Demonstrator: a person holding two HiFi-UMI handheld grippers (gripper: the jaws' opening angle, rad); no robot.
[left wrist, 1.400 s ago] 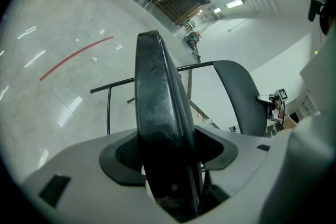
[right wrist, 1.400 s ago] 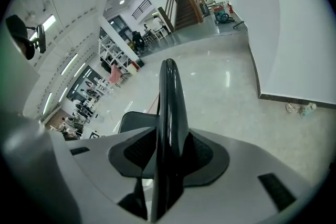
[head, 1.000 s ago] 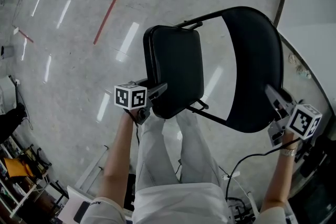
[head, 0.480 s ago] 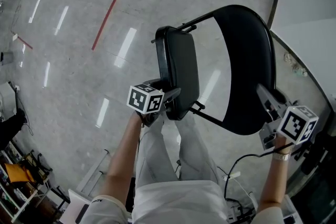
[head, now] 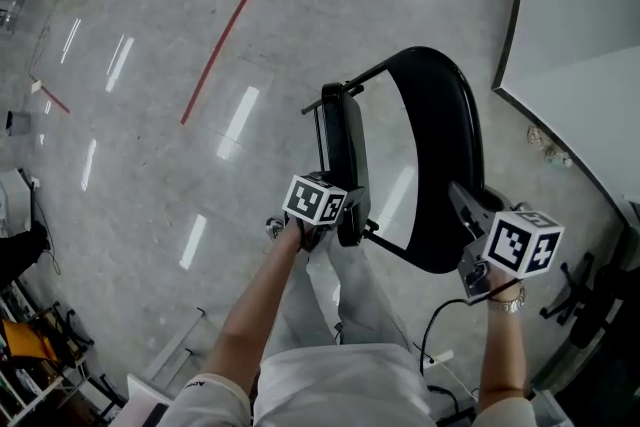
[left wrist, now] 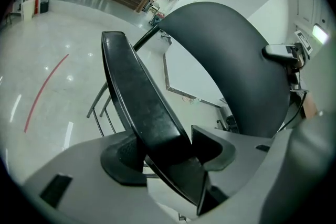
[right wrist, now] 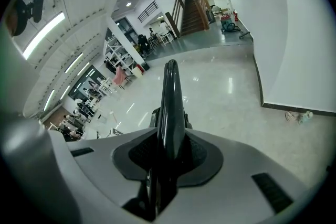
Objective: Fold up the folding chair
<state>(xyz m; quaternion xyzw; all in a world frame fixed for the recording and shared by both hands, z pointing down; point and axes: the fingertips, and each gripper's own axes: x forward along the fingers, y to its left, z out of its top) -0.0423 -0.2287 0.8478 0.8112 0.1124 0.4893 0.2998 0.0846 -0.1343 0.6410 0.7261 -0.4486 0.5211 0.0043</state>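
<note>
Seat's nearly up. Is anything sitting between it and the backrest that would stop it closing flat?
Nothing visible. The seat stands almost on edge. The gap between it and the backrest shows only bare floor and the chair's own frame bar.

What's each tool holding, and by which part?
Left tool grips the seat by its near edge; right tool, its jaws just closed further, clamps the backrest by its edge.
</note>
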